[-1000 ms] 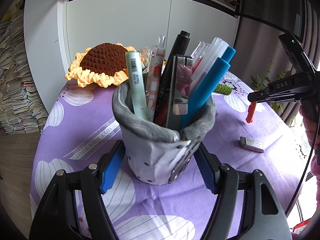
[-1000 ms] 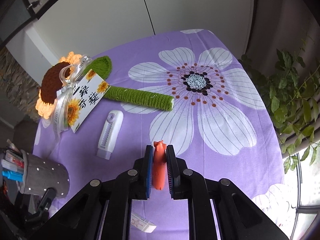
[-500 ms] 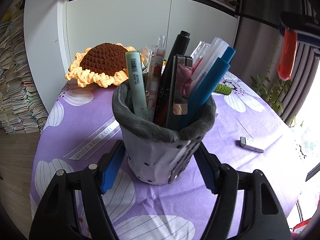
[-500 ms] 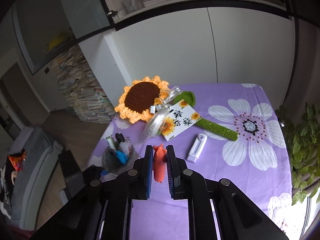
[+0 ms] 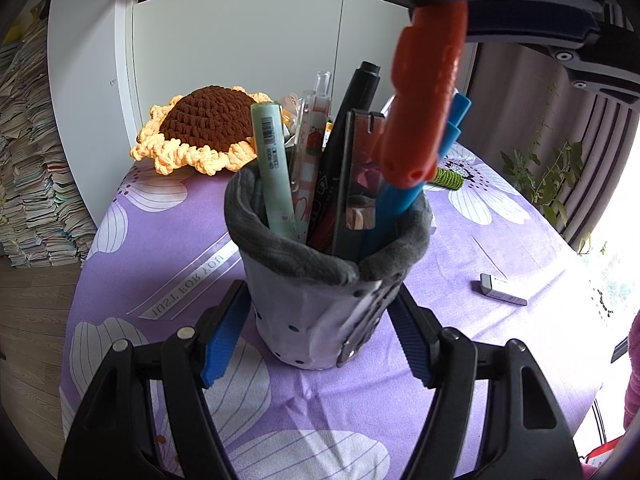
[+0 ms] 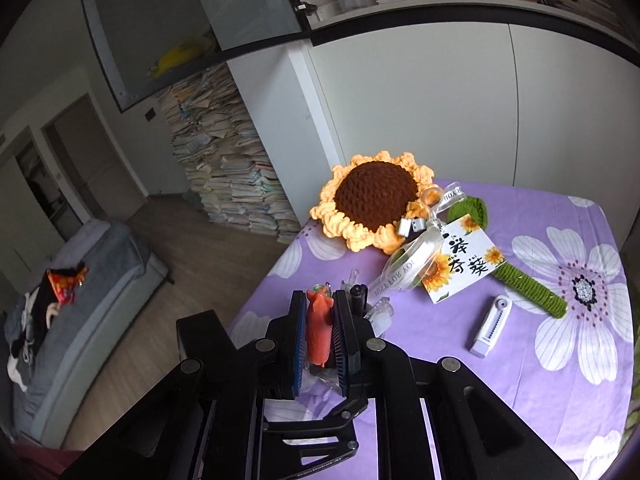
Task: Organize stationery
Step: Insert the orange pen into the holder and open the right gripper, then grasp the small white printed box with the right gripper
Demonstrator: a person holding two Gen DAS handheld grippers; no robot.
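Table (image 5: pixel 168 240), round, under a purple cloth printed with big white flowers. On it toward the back, a crocheted sunflower (image 6: pixel 372 196): brown centre, yellow petals, green stem, ribbon and a card tied on.

Left gripper (image 5: pixel 316 332) clamps a grey felt pen cup (image 5: pixel 320 304) standing on the cloth, blue pads pressed on both sides of its wall. The cup is crowded: pale green marker, black marker, two blue pens, a clear ruler, a clear patterned pen.

Right gripper (image 6: pixel 318 332) is closed on an orange pen (image 5: pixel 424 92), thick, knobbly moulded body. The pen hangs tip-down just above the cup's mouth, in front of the blue pens.

A white correction-tape roller (image 6: pixel 490 332) lies near the stem. A small white eraser (image 5: pixel 502 288) lies on the cloth right of the cup.
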